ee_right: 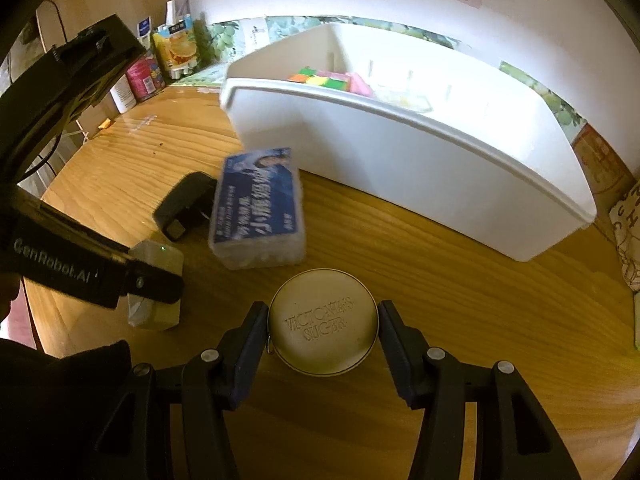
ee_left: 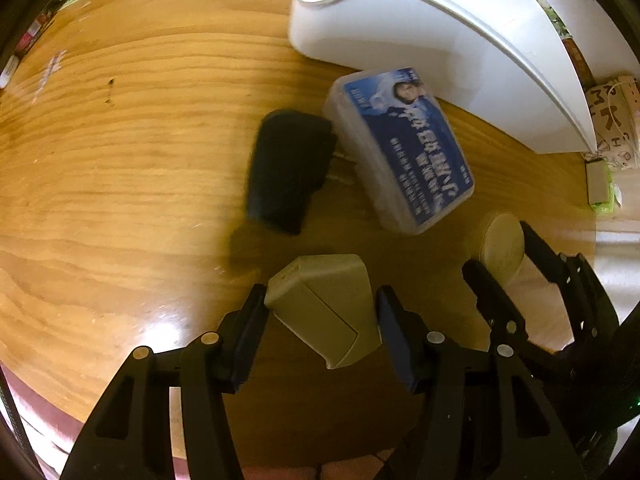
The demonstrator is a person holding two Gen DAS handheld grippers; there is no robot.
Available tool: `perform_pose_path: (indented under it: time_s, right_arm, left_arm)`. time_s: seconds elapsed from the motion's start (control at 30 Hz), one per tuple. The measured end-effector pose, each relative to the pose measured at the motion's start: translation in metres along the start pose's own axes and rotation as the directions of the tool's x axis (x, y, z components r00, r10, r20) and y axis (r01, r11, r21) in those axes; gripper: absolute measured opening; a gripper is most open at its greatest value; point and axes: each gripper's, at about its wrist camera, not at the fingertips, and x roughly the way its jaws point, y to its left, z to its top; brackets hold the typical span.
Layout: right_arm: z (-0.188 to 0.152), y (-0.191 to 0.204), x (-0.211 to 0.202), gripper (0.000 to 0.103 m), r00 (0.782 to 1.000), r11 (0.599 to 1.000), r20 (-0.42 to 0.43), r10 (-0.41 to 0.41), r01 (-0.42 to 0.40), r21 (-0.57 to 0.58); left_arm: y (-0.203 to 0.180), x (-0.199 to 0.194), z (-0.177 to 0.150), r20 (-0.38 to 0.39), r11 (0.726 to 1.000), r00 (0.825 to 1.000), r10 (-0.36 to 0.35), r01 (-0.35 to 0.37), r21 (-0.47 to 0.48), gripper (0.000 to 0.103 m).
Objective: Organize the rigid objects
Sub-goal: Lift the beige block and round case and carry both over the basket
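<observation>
A: Gripping a beige charger block [ee_left: 324,308] in the left gripper [ee_left: 322,320], jaws pinching it from both sides, just above the wooden desk [ee_left: 120,160].

B: And pinching a round gold tin [ee_right: 323,322] in the right gripper [ee_right: 322,332], jaws closing against its rim left and right, embossed lid facing up. Showing in the left wrist view too, the same tin [ee_left: 502,246] on edge between the other gripper's fingers.

A: Lying just ahead of the charger block: a black plug adapter [ee_left: 290,170], prongs pointing toward a clear plastic box with a blue label [ee_left: 400,148]. Prongs touching the box or only close to it, not telling from here.

B: Sitting between adapter and tin, that blue-labelled box [ee_right: 258,210], flat on the desk [ee_right: 400,280]. Adapter [ee_right: 186,206] beside its left edge.

A: Standing behind the box, a large white bin [ee_left: 400,36], near wall almost touching the box's far corner.

B: Holding a multicoloured cube [ee_right: 320,79] and some pink and yellow pieces inside, toward the bin's [ee_right: 400,160] back left. Crowding the far left desk corner, bottles and cartons [ee_right: 160,60] against the wall.
</observation>
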Motion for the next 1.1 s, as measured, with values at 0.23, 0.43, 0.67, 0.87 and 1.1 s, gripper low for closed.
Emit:
perform_pose_path:
  time_s: [0.23,0.43,0.67,0.87,1.1]
  right_arm:
    - [0.014,0.024,-0.006,0.056,0.999,1.0,0.037,0.01,-0.009,-0.025]
    - [0.034,0.043,-0.014,0.056,0.993,0.999,0.114,0.027,-0.023,-0.039]
    - [0.054,0.049,-0.027,0.056,0.985,0.999,0.173,0.019,-0.011,-0.048]
    - [0.068,0.042,-0.04,0.056,0.974,0.999,0.227,0.003,0.007,-0.042]
    - [0.078,0.02,-0.043,0.056,0.957,0.999,0.288,-0.037,0.043,-0.016]
  left_arm:
    - [0.035,-0.029,-0.011,0.043,1.0,0.999,0.014,-0.014,-0.001,0.058]
    - [0.057,-0.063,-0.004,0.111,1.0,0.994,0.023,-0.025,0.016,0.058]
    - [0.058,-0.108,0.006,0.224,0.999,0.974,0.01,-0.022,0.048,0.058]
    - [0.033,-0.126,0.033,0.304,0.997,0.953,-0.005,-0.02,0.078,0.058]
    - [0.007,-0.125,0.065,0.377,0.993,0.924,-0.053,0.01,0.117,0.058]
